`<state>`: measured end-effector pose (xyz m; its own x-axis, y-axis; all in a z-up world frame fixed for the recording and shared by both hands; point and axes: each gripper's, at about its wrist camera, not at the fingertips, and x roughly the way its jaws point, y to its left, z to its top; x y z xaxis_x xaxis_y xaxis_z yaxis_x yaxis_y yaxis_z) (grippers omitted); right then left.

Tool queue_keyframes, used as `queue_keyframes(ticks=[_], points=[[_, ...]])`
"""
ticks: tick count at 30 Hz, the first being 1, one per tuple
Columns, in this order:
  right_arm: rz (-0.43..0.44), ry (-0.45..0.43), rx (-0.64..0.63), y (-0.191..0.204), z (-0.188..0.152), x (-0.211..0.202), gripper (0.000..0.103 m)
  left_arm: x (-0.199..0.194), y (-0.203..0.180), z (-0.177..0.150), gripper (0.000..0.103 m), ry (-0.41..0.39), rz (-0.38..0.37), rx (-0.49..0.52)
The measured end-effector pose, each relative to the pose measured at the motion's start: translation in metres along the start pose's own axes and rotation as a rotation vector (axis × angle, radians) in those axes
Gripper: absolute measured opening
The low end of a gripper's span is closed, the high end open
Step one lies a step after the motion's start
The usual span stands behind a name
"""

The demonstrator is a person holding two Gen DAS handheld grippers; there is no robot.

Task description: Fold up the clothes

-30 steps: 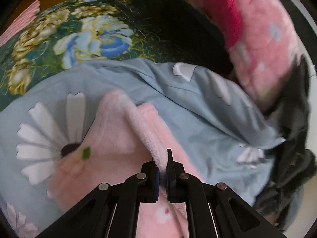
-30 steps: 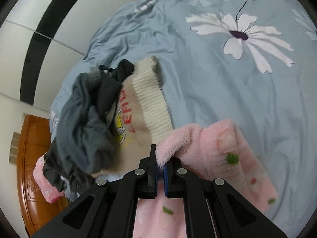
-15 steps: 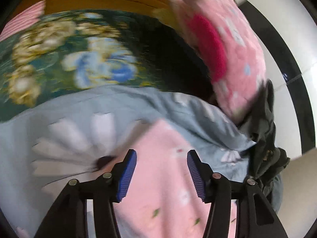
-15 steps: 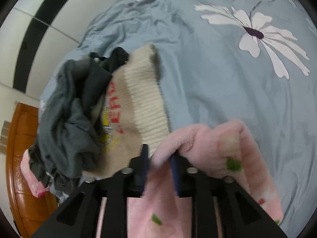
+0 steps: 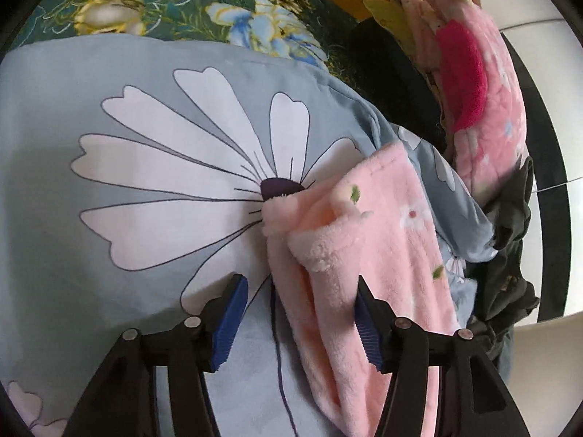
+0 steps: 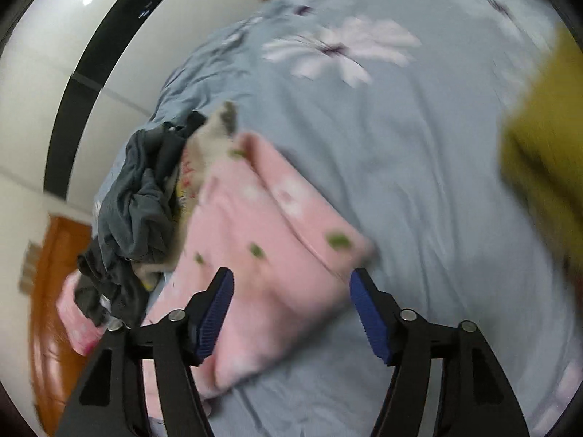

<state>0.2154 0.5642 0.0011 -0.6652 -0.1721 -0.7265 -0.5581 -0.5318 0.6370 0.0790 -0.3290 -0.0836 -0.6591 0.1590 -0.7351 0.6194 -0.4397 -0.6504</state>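
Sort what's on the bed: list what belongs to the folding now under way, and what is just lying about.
Job in hand:
pink fleece garment, folded on the bedsheet
left gripper, open
right gripper, open

Lying about:
dark grey clothes heap
cream knit sweater
pink quilted bundle
daisy bedsheet

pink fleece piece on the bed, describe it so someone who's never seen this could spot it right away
Start from the grey-blue bedsheet printed with big white daisies. The pink fleece garment lies folded on it, one corner beside a daisy's dark centre, between the open left gripper and the dark grey clothes pile. Its fluffy pale pink pile, dotted with small green leaves and white flowers, sets it apart.
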Motion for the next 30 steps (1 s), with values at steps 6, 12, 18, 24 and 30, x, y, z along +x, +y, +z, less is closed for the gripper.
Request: queue_keyframes(ticks=[6, 12, 18, 24, 30], points=[[0.144, -0.007, 0.133, -0.008, -0.011, 0.034, 0.078, 0.004, -0.012, 0.000, 0.065, -0.077, 0.016, -0.010], [0.122, -0.042, 0.213, -0.001, -0.010, 0.057, 0.071, 0.005, -0.014, 0.003, 0.015, -0.112, 0.006, -0.113], [0.101, -0.045, 0.211, 0.012, 0.017, 0.035, 0.018, -0.031, -0.059, 0.021, 0.010, -0.150, -0.111, -0.052], [0.220, -0.112, -0.018, 0.056, 0.040, -0.042, 0.016, -0.104, -0.093, 0.036, 0.010, -0.203, -0.268, 0.101], [0.144, -0.057, 0.004, -0.011, 0.006, -0.057, 0.016, -0.099, -0.011, 0.004, 0.011, -0.118, -0.114, 0.095]])
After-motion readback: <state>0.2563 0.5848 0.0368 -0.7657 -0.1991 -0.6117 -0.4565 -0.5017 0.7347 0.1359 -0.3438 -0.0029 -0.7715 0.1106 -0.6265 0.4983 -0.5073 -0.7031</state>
